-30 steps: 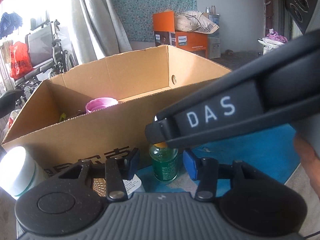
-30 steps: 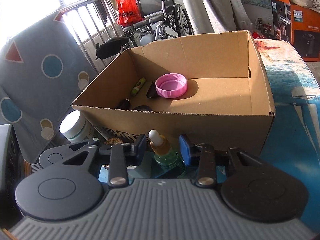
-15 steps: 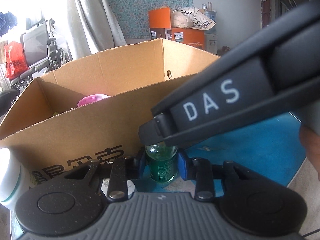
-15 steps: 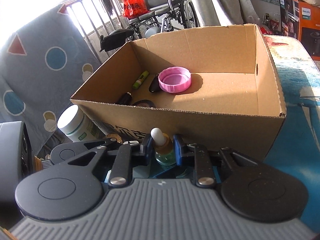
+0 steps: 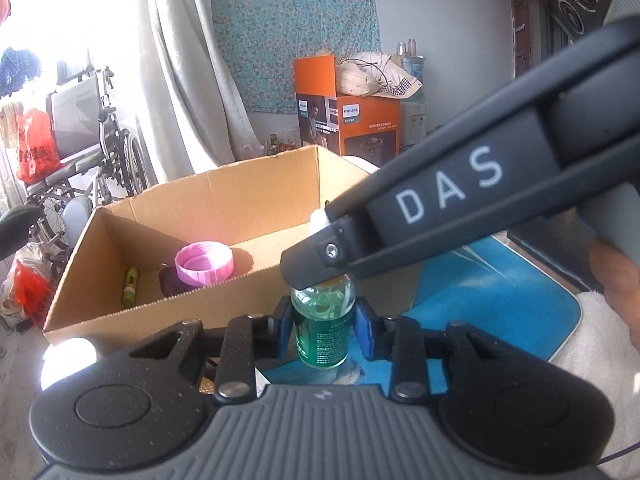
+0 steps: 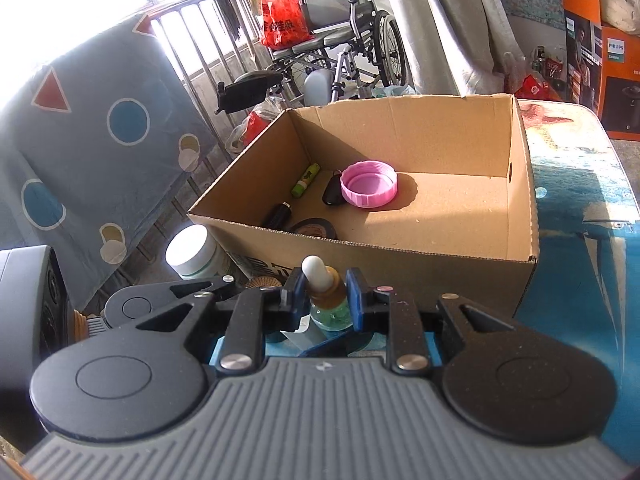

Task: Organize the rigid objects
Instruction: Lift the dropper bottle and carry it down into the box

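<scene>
A small green glass dropper bottle (image 5: 322, 330) with an amber collar and white rubber bulb (image 6: 316, 270) is held by both grippers just in front of the cardboard box (image 5: 224, 300). My left gripper (image 5: 323, 320) is shut on the bottle's body. My right gripper (image 6: 326, 298) is shut on its collar; in the left wrist view its black arm marked DAS crosses from the upper right and hides the cap. Inside the box (image 6: 400, 258) lie a pink lid (image 6: 369, 184), a green tube (image 6: 305, 180) and some dark items.
A white jar (image 6: 190, 250) stands left of the box on the blue-patterned table cover (image 6: 572, 200). A wheelchair (image 6: 344, 40), a railing with a hung blanket and an orange carton (image 5: 360, 124) stand beyond. A hand shows at the right edge of the left wrist view.
Both grippers closed on the dropper bottle, left on the body, right on the collar, then rose with it. The box now sits lower in both views, showing more of its inside.
</scene>
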### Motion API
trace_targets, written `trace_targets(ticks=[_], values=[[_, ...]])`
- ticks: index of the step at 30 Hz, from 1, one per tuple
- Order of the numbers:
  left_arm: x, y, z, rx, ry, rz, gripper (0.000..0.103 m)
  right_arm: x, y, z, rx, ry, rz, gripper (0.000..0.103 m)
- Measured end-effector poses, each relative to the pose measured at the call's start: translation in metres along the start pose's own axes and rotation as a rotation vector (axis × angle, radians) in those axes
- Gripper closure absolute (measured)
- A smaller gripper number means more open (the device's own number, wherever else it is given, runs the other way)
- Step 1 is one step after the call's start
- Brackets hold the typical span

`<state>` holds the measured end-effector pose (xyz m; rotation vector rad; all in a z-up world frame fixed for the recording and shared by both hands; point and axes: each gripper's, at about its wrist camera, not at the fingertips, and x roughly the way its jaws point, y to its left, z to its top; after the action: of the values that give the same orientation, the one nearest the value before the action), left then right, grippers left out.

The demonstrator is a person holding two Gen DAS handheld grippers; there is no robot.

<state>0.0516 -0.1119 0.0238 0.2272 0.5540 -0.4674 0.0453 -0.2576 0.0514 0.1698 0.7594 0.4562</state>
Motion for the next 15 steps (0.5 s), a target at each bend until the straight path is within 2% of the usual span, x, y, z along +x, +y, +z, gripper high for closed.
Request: trace_targets(ticks=[3,7,11,15], values=[[-0.013,0.01,0.018,-0.019,-0.025,-0.013,0.07,-0.02,0.013,0.014,-0.043,-0.033,0.015,0.082],[-0.01,0.028,0.044,-0.064,-0.031,-0.052,0.07,-0.034,0.023,0.043,-0.094,-0.061,0.025,0.082],[0.017,0.051,0.07,-0.133,0.002,-0.096,0.07,-0.028,0.013,0.083,-0.088,-0.048,0.036,0.082],[0.061,0.073,0.091,-0.222,0.065,-0.128,0.07,-0.002,-0.01,0.12,-0.07,-0.013,0.039,0.082]])
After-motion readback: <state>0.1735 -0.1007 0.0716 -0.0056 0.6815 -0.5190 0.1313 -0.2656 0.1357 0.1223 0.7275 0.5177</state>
